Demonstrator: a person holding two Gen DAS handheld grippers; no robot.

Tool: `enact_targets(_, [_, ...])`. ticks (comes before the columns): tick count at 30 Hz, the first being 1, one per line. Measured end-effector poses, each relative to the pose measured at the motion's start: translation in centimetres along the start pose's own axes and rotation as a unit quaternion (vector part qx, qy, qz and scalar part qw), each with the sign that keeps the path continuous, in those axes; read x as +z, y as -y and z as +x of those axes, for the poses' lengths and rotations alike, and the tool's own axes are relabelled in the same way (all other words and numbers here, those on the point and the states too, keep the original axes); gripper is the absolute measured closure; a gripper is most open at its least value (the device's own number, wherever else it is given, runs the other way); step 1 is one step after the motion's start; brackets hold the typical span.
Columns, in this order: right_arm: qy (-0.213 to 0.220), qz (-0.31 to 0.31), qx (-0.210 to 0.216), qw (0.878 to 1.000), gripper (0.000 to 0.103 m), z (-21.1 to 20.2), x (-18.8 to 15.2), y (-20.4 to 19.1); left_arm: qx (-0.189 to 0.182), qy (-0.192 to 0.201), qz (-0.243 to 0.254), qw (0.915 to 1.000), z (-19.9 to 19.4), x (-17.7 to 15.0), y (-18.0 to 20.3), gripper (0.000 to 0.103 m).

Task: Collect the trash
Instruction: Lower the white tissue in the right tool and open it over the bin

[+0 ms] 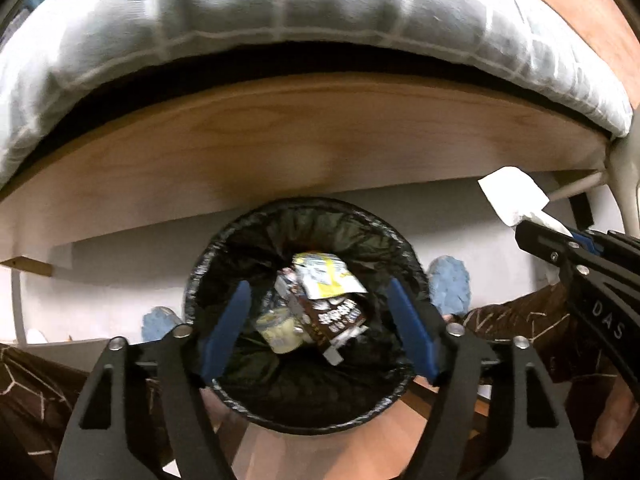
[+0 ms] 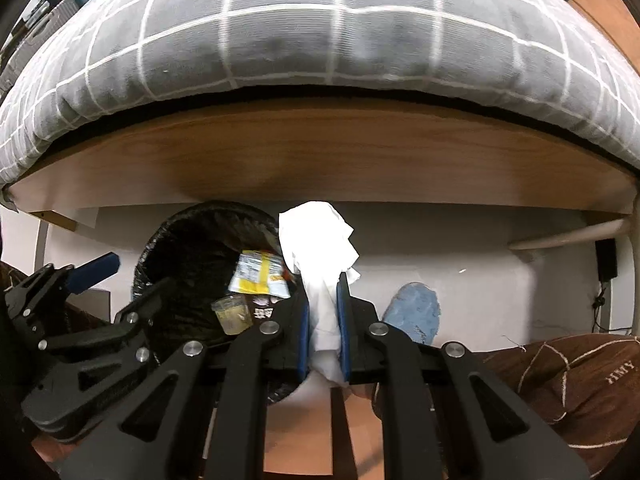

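Observation:
A round bin with a black liner (image 1: 224, 248) stands on the floor beside the bed. My left gripper (image 1: 318, 300) hangs straight over its mouth, open, its blue pads (image 1: 230, 328) wide apart and touching nothing. Down in the bin lie a yellow-and-white wrapper (image 1: 324, 274), a brown snack wrapper (image 1: 336, 316) and a small clear cup (image 1: 280, 330). My right gripper (image 2: 323, 300) is shut on a crumpled white tissue (image 2: 316, 236), just right of the bin's rim (image 2: 192, 212). In the left wrist view, the right gripper (image 1: 532, 232) and the tissue (image 1: 508, 196) appear at the right.
A wooden bed rail (image 2: 320, 160) with a grey checked quilt (image 2: 320, 40) overhangs the far side of the bin. Blue slippers (image 2: 416, 312) and legs in brown patterned trousers (image 2: 560, 380) flank it. A metal bed leg (image 1: 624, 200) stands at the right.

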State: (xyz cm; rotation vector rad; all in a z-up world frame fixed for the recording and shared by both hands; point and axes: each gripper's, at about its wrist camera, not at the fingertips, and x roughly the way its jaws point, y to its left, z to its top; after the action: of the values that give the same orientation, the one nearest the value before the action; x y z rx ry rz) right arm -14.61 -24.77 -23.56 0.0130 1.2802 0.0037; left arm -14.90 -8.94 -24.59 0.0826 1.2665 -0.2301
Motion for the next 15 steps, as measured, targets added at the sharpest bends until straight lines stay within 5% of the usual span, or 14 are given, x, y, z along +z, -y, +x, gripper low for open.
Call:
enact_targets(6, [-0.001,-0.021,0.019,1.0,0.092,0.3,0.6,-2.7,0.018,0.029,-0.034,0.9988,-1.9,-0.6,-3.5,0.008])
enact_targets(15, [0.0,-0.046,0.04,0.998,0.092,0.3,1.4,-6.3,0.043,0.04,-0.053,0.9969,-3.6,-1.7,-7.4,0.006])
